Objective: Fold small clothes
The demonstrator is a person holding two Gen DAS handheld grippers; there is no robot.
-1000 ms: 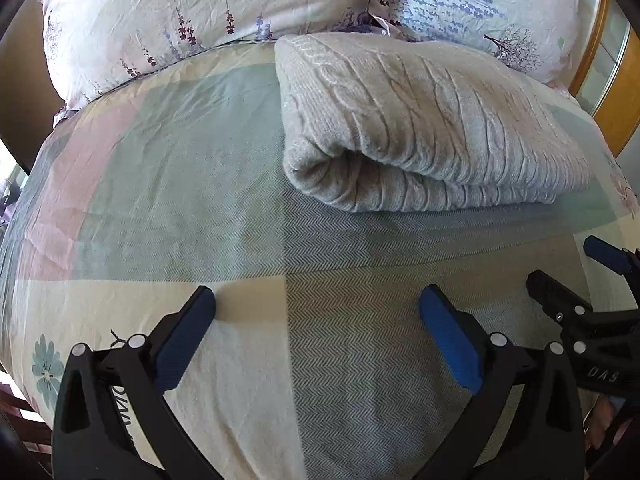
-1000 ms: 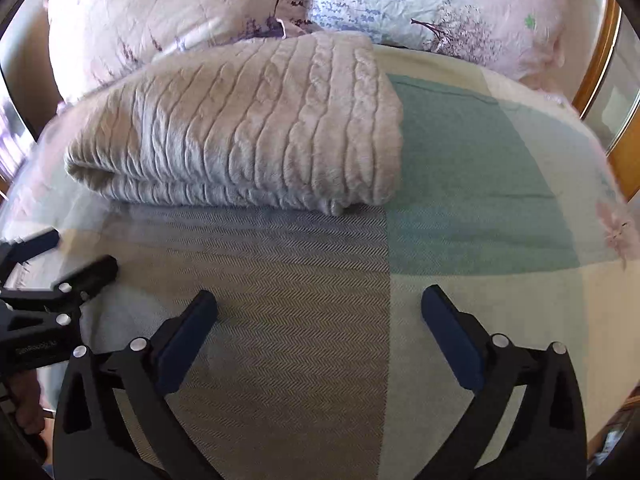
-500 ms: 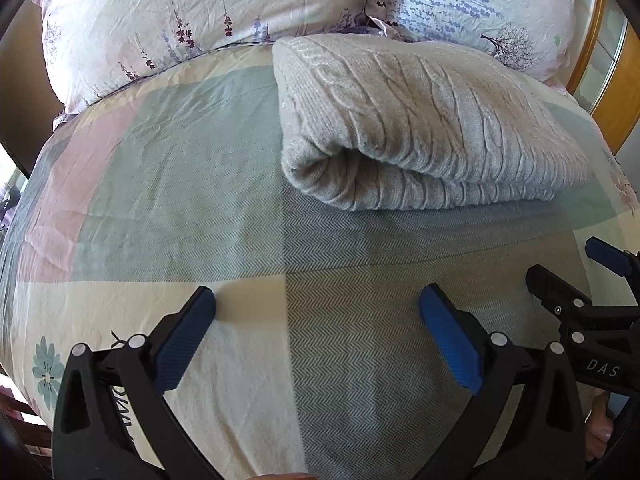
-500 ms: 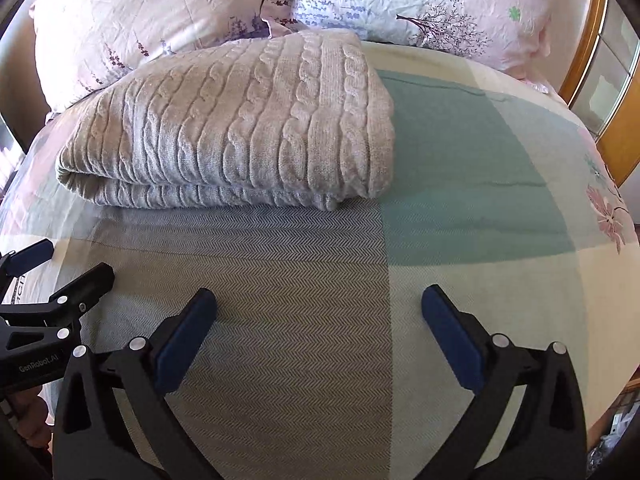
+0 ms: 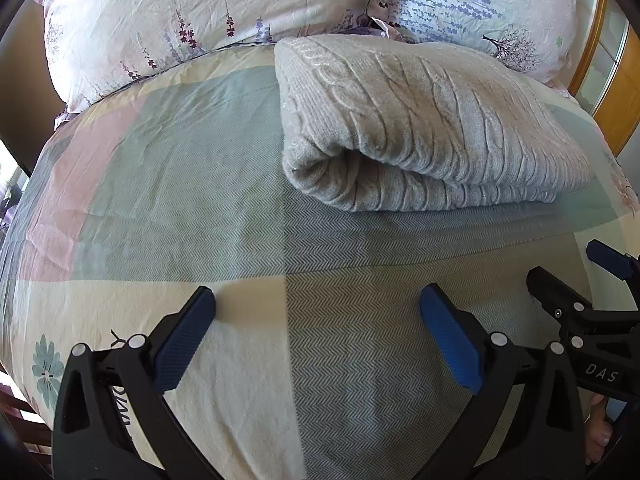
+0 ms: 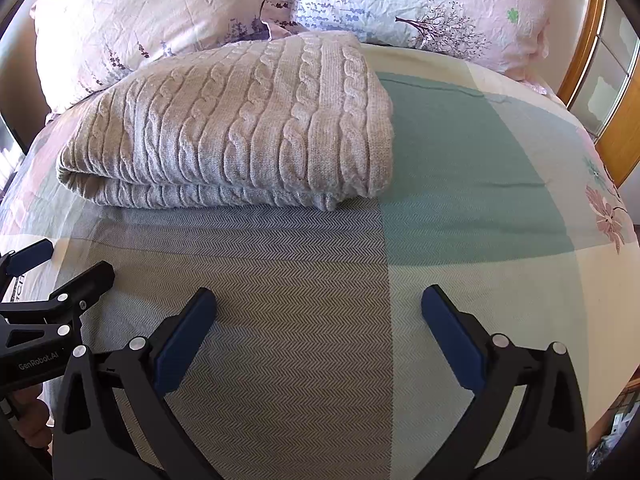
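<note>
A beige cable-knit sweater [image 5: 420, 120] lies folded into a thick rectangle on the bed, just below the pillows; it also shows in the right wrist view [image 6: 240, 128]. My left gripper [image 5: 316, 312] is open and empty, held over the bedspread well in front of the sweater. My right gripper [image 6: 318, 312] is open and empty too, in front of the sweater's right end. Each gripper shows at the edge of the other's view: the right one [image 5: 576, 280] and the left one [image 6: 60, 268].
The bed is covered by a patchwork bedspread [image 5: 160, 168] of green, pink, cream and grey herringbone. Two floral pillows [image 5: 192, 12] [image 6: 420, 4] lie along the headboard side. A wooden frame with glass [image 6: 608, 92] stands at the right.
Both grippers have drawn back slightly from the sweater and stayed open. The sweater has not moved.
</note>
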